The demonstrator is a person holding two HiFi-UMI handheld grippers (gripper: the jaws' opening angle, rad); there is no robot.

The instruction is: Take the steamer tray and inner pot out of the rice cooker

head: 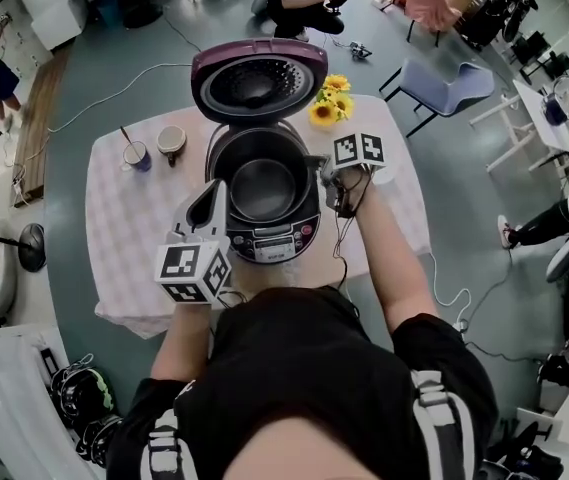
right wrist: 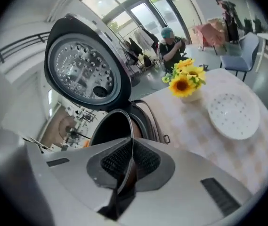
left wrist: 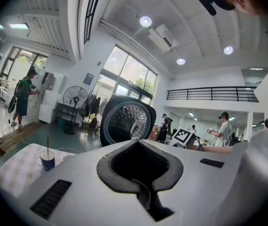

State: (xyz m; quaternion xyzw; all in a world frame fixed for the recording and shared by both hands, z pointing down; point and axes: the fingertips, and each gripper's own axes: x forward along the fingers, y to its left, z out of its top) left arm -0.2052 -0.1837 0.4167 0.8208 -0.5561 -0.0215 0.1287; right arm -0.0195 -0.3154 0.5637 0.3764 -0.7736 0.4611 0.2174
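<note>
Inner pot (head: 262, 186): thin, stiff, slick metal, probably light; my right gripper (right wrist: 129, 161) is clamped on its right rim inside the rice cooker (head: 276, 243), while my left gripper (head: 209, 203) is closed on nothing.

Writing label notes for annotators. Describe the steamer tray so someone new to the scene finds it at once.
Find the open rice cooker in the middle of the checked table. On the cloth beside the sunflowers lies the steamer tray. It is the only shallow white round dish dotted with small holes; the blue mug and pale cup stand on the cooker's other side.
</note>
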